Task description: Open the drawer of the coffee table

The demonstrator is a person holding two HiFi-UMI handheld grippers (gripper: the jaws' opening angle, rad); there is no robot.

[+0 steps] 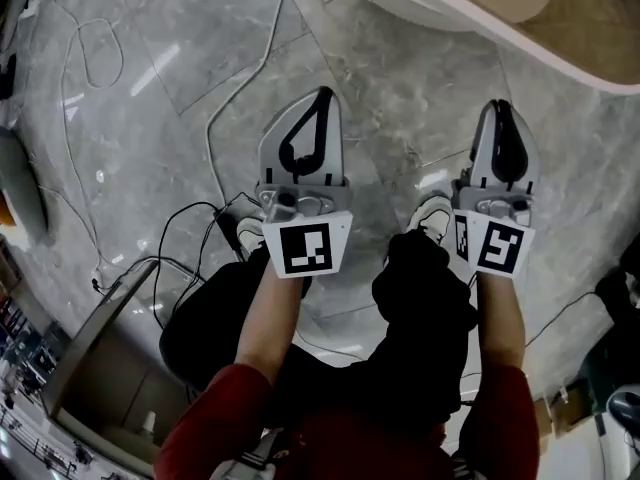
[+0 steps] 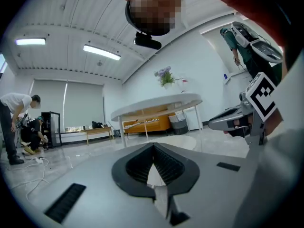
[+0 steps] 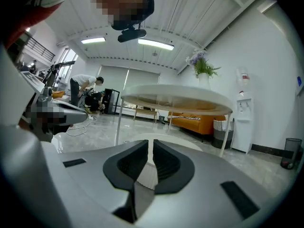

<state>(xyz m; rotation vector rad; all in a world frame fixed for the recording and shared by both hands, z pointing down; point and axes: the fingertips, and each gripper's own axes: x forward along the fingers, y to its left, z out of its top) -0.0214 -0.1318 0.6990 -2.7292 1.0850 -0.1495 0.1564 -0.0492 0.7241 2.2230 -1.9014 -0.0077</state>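
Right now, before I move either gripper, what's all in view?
floor: one, grey marble, underfoot
table: one, white, ahead
sofa: one, orange, behind table
plant: one, green, high behind table
dispenser: one, white, right wall
bin: one, grey, by sofa
cables: several, white and black, floor at left
people: two, far left
left gripper: one, grey-black, shut, empty
right gripper: one, grey-black, shut, empty
sleeves: two, red
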